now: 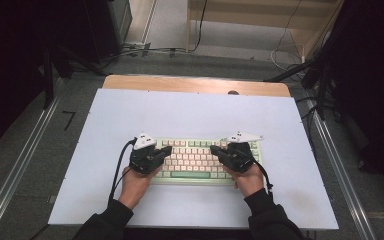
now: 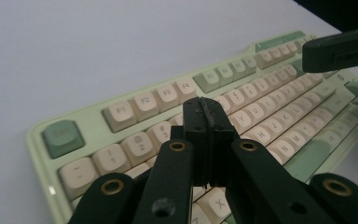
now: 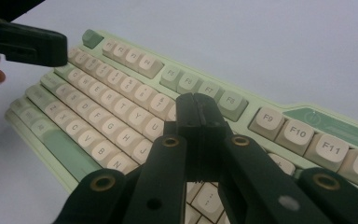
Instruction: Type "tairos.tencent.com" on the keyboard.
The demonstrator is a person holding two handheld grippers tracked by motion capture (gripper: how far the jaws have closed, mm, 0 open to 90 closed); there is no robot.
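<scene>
You've got the table (image 1: 190, 112) laid out pale and bare ahead of you, and the keyboard (image 1: 200, 159) sits on it close to your edge, its long side running left to right across your front. Both hands are over it now. Your left gripper (image 1: 166, 149) hangs above the left end of the key rows, jaws pressed together with nothing between them, tip aimed inward toward the middle. Your right gripper (image 1: 214, 149) mirrors it over the right half, jaws likewise closed and empty, tip pointing in from the other side. So the keys lie directly beneath and just ahead of both tips, neither hand clearly nearer; any press looks like a short drop straight down. From the left gripper view the closed tip (image 2: 206, 116) sits over the number row, near the F keys (image 2: 151, 100). Whether either tip actually touches a keycap is hard to make out, and each gripper hides the keys under its own body.
</scene>
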